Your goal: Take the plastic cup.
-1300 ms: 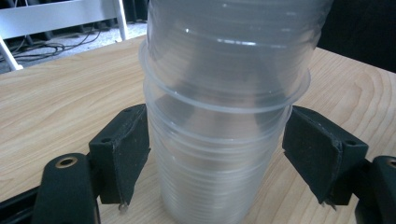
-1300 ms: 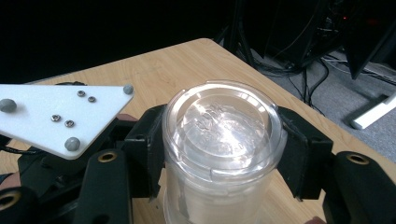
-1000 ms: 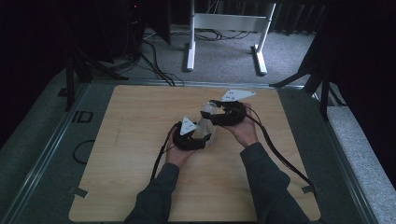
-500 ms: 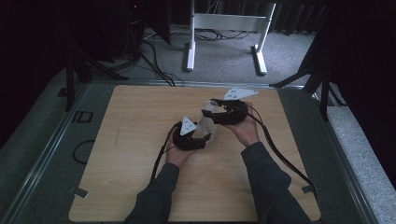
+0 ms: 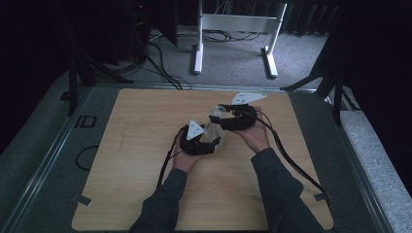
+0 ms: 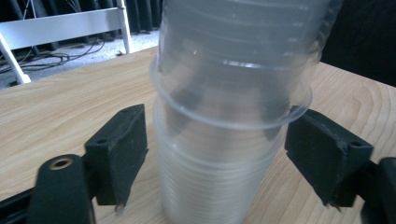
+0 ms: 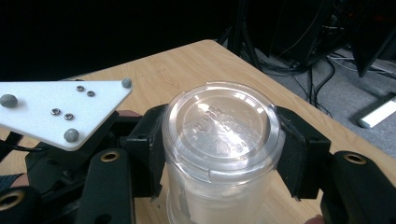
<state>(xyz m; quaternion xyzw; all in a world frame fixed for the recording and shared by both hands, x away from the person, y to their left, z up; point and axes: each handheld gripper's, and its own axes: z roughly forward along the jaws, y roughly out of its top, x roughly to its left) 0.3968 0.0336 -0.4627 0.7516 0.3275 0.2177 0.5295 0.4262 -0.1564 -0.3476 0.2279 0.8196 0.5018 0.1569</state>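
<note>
I hold two grippers, one in each hand, and both meet at one stack of clear plastic cups (image 5: 214, 132) standing upside down near the middle of the table (image 5: 136, 184). How many cups are nested in it I cannot count; in the left gripper view I make out at least two, one rim flaring out over the ribbed wall of the cup below.

My right gripper (image 7: 219, 149) pinches the top cup of the stack (image 7: 223, 140), its two black pads pressed against the sides just under the embossed round base that faces up. My left gripper (image 6: 212, 156) sits lower on the stack (image 6: 224, 154). Its jaws have just been opening, and they stand spread on either side of the cups with a sliver of daylight between each pad and the plastic, the stack between them but not squeezed.

In the high view, the left gripper (image 5: 198, 141) lies nearer to me and the right gripper (image 5: 236, 118) farther off, each carrying one pale three-cornered plate and one black cable trailing back along my sleeve.

The table is one light wooden board with a grey border strip around it. Beyond it lies grey carpet, one white metal frame (image 5: 233, 29) with two legs, some loose black cables on the floor, and dark curtains on both sides.
</note>
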